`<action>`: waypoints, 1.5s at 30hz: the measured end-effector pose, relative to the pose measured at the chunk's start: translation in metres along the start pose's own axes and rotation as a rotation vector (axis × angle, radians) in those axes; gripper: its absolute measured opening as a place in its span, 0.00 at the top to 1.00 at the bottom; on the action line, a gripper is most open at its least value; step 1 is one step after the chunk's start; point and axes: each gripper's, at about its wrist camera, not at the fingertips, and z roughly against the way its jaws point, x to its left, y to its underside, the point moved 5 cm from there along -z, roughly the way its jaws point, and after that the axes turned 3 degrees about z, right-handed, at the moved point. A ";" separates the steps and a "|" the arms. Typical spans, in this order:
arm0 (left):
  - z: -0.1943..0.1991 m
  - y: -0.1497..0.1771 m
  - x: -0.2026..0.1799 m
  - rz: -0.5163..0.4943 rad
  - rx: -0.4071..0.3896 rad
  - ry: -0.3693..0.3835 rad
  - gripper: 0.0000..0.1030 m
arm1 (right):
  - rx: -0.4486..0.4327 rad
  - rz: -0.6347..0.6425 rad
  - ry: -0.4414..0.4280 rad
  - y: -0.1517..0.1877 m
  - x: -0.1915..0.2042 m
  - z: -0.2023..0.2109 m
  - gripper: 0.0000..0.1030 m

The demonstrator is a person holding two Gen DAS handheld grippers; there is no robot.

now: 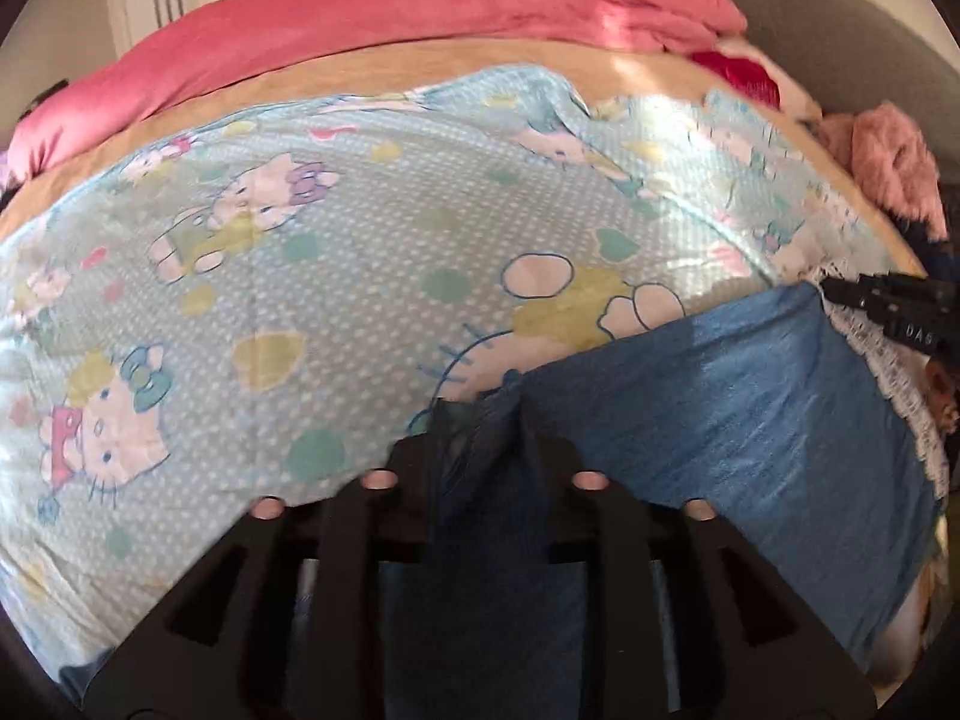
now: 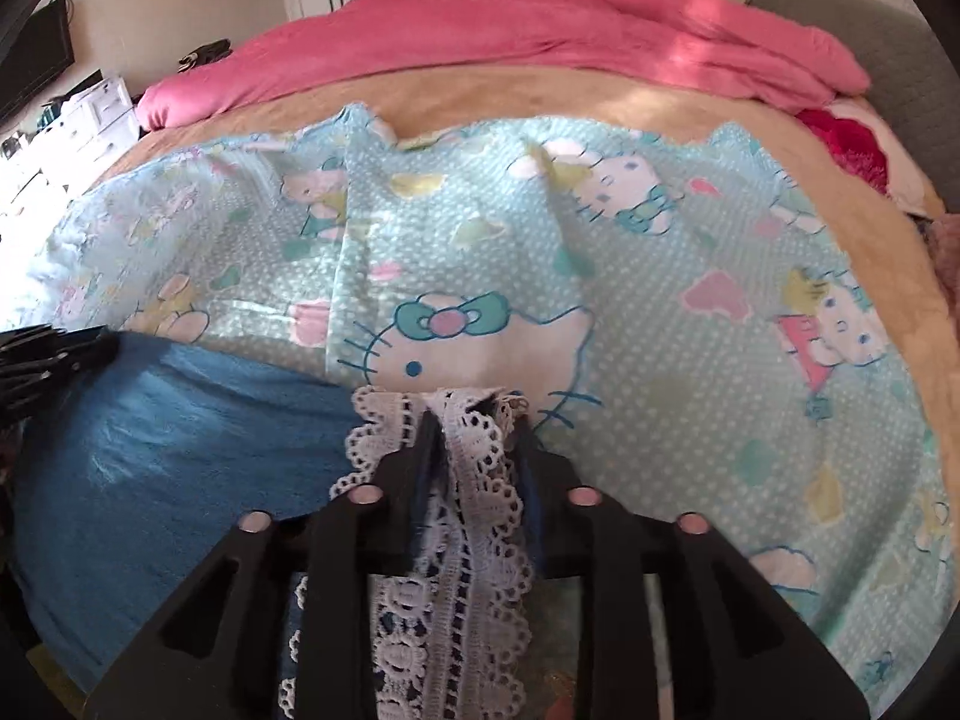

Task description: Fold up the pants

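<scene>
A pale blue cartoon-cat blanket (image 2: 660, 276) lies spread over a tan bed cover (image 2: 600, 102). A pink duvet (image 2: 540, 24) lies bunched beyond it, near a grey headboard (image 2: 900, 60).

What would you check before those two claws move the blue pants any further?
1. Left gripper shut on the pants: ok, denim sits bunched between its fingers.
2. Right gripper shut on the lace trim: ok.
3. Edge between the two grips taut and level: cannot tell; the view is blurred.
4. Lower part of the pants lying flat: cannot tell, it is out of view.
5. Landing area on the cartoon-cat blanket smooth: not ok, it shows ridges and creases.
</scene>
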 end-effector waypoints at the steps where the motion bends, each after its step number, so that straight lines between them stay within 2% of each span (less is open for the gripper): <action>1: 0.012 0.002 0.007 0.024 -0.020 0.010 0.69 | -0.009 -0.011 0.010 0.001 -0.003 0.006 0.61; 3: 0.031 0.007 0.018 0.053 -0.054 0.026 0.68 | -0.062 -0.030 0.027 0.004 -0.008 0.031 0.58; 6: 0.066 0.021 0.045 0.132 -0.113 0.008 0.53 | -0.149 -0.044 0.023 0.015 -0.005 0.071 0.49; 8: 0.092 0.038 0.062 0.163 -0.142 -0.069 0.43 | -0.178 -0.040 0.003 0.027 0.004 0.091 0.49; 10: 0.110 0.052 0.071 0.163 -0.153 -0.144 0.37 | -0.187 -0.024 -0.016 0.037 0.017 0.103 0.49; 11: 0.118 0.060 0.073 0.167 -0.154 -0.148 0.36 | -0.188 -0.007 -0.032 0.043 0.027 0.108 0.49; 13: 0.129 0.074 0.076 0.186 -0.147 -0.122 0.31 | -0.184 0.014 -0.063 0.049 0.047 0.111 0.48; 14: 0.131 0.078 0.076 0.192 -0.140 -0.117 0.31 | -0.174 0.035 -0.092 0.052 0.062 0.111 0.41; 15: 0.132 0.081 0.072 0.188 -0.129 -0.109 0.30 | -0.155 0.060 -0.115 0.054 0.077 0.107 0.37; 17: 0.132 0.080 0.060 0.159 -0.127 -0.097 0.29 | -0.131 0.124 -0.137 0.054 0.109 0.100 0.37; 19: 0.125 0.075 0.049 0.134 -0.117 -0.093 0.24 | -0.110 0.196 -0.159 0.053 0.142 0.089 0.37; 21: 0.111 0.076 0.049 0.153 -0.069 -0.078 0.23 | -0.063 0.239 -0.160 0.051 0.162 0.071 0.37; 22: 0.098 0.080 0.057 0.184 -0.014 -0.104 0.23 | -0.029 0.244 -0.145 0.050 0.167 0.059 0.37; 23: 0.088 0.087 0.068 0.208 0.026 -0.166 0.24 | 0.008 0.240 -0.117 0.051 0.166 0.048 0.37; 24: 0.083 0.095 0.077 0.216 0.045 -0.214 0.29 | 0.064 0.221 -0.067 0.053 0.160 0.035 0.30; 25: 0.084 0.103 0.084 0.216 0.038 -0.208 0.40 | 0.083 0.178 -0.064 0.055 0.151 0.030 0.25; 26: 0.090 0.109 0.087 0.223 0.017 -0.187 0.44 | 0.090 0.144 -0.057 0.056 0.144 0.031 0.19; 28: 0.100 0.112 0.091 0.256 -0.008 -0.140 0.44 | 0.100 0.090 -0.022 0.059 0.125 0.033 0.17; 30: 0.100 0.112 0.093 0.273 -0.014 -0.112 0.44 | 0.087 0.055 -0.059 0.064 0.115 0.035 0.17; 35: 0.101 0.108 0.083 0.233 -0.026 -0.128 0.30 | 0.059 0.061 -0.047 0.065 0.116 0.045 0.17; 37: 0.113 0.107 0.075 0.210 -0.050 -0.145 0.22 | 0.004 0.057 -0.060 0.063 0.115 0.065 0.16; 41: 0.133 0.102 0.052 0.145 -0.098 -0.147 0.18 | -0.081 0.049 -0.031 0.067 0.103 0.107 0.16; 45: 0.146 0.103 0.013 0.063 -0.121 -0.108 0.15 | -0.121 0.051 -0.017 0.076 0.102 0.134 0.16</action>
